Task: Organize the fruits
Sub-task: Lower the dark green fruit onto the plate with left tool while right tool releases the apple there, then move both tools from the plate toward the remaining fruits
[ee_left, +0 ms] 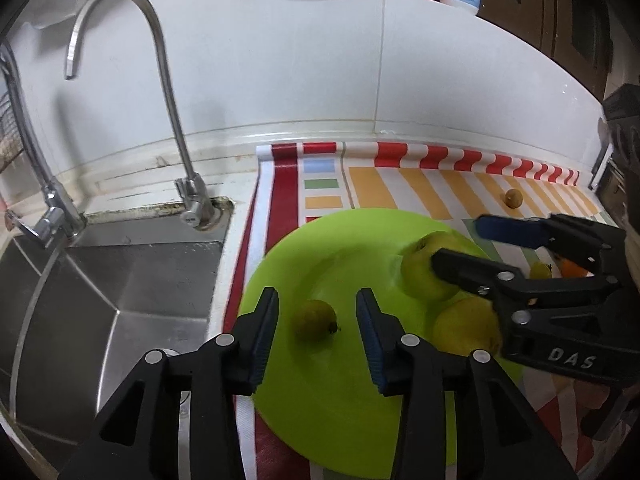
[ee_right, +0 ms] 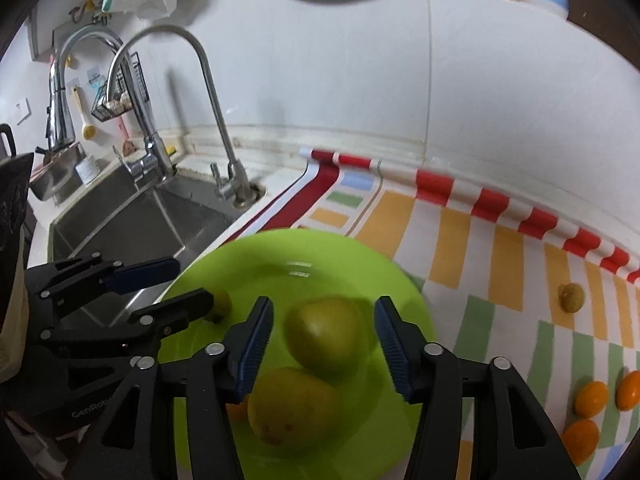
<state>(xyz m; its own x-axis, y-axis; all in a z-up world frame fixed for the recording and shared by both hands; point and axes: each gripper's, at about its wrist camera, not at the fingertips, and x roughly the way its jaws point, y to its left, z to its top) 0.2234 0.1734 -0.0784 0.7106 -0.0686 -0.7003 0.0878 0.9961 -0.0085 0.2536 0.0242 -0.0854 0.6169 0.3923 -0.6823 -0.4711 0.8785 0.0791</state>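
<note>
- Left wrist view: left gripper spread around a small green fruit on the green plate, lower centre, not touching.
- Right gripper spread around a pear mid-plate (round, probably slippery); I'd grip its widest part, gently.

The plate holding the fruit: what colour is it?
Plain lime green, no pattern. The plate shows best in the right wrist view.
</note>
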